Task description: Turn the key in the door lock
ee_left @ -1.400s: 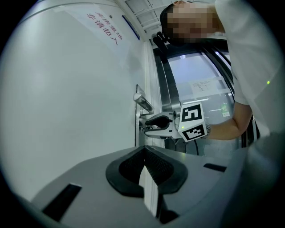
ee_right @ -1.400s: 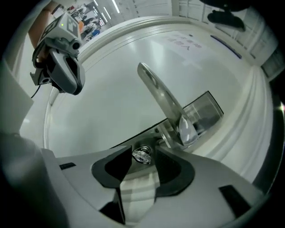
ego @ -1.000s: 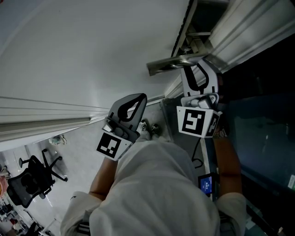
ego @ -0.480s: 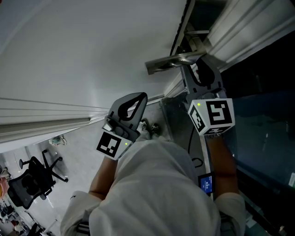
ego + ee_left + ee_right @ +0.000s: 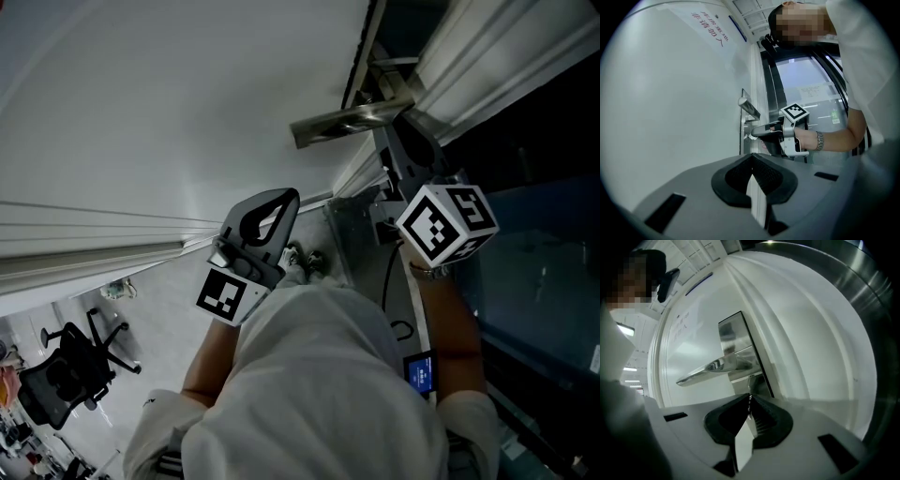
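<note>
The white door (image 5: 169, 103) carries a steel lever handle (image 5: 342, 120) on a steel lock plate (image 5: 736, 341). Just under that handle (image 5: 708, 367), my right gripper (image 5: 749, 401) points at the plate. Its jaws have just been closing and now stand shut on a thin sliver of metal, the key (image 5: 749, 408). The keyhole itself is hidden behind the jaws. In the head view the right gripper (image 5: 389, 142) sits rolled, its marker cube (image 5: 447, 220) tilted. My left gripper (image 5: 286, 199) hangs to the left, away from the door, shut and holding nothing (image 5: 751, 158).
A dark glass panel (image 5: 534, 272) and the door frame (image 5: 487, 56) stand right of the lock. Far below left is a black office chair (image 5: 66, 361). A small blue-lit screen (image 5: 419, 373) shows by my right forearm. My white shirt fills the lower middle.
The right gripper has rolled at the lock, its marker cube swinging from facing the camera to tilted toward the right. The left gripper has stayed where it was.
</note>
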Available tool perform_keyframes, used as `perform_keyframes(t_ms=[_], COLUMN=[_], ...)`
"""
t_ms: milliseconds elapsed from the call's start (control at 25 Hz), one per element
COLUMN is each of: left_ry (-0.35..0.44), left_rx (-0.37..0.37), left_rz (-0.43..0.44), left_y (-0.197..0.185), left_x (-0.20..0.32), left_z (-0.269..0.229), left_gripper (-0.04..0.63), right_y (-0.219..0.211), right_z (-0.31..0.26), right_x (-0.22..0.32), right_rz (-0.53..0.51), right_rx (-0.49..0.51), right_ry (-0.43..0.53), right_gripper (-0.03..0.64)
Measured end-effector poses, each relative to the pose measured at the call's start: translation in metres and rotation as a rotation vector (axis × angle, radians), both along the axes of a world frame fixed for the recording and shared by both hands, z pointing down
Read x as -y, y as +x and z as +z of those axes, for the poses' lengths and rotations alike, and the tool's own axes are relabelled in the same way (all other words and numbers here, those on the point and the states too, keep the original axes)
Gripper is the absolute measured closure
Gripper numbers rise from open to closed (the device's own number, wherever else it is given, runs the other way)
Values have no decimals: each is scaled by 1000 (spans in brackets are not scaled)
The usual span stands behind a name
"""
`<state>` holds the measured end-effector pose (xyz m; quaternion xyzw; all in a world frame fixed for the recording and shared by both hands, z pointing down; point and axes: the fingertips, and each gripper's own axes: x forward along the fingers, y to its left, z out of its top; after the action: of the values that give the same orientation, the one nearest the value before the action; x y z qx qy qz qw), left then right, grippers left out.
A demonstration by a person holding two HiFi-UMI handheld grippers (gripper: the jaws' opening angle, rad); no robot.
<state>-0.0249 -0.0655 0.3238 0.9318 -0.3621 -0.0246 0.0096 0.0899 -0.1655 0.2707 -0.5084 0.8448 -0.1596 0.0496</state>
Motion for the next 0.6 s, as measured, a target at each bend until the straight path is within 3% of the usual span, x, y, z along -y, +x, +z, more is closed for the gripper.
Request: perform_keyframes(t_ms=[280, 440, 600], left_ry=[-3, -3, -3], left_rx=[1, -1, 1], left_rz=[-8, -12, -15], left_y=[-3, -4, -5], left_x=[-2, -4, -3], left_z=[1, 1, 2], left_gripper=[588, 588, 588], right_y=[6, 15, 14], right_z=[2, 15, 19], right_x=[5, 6, 8], right_rz=[-65, -57, -107], right_rx=[389, 684, 916], right_ry=[-160, -309, -372], right_gripper=[597, 598, 598])
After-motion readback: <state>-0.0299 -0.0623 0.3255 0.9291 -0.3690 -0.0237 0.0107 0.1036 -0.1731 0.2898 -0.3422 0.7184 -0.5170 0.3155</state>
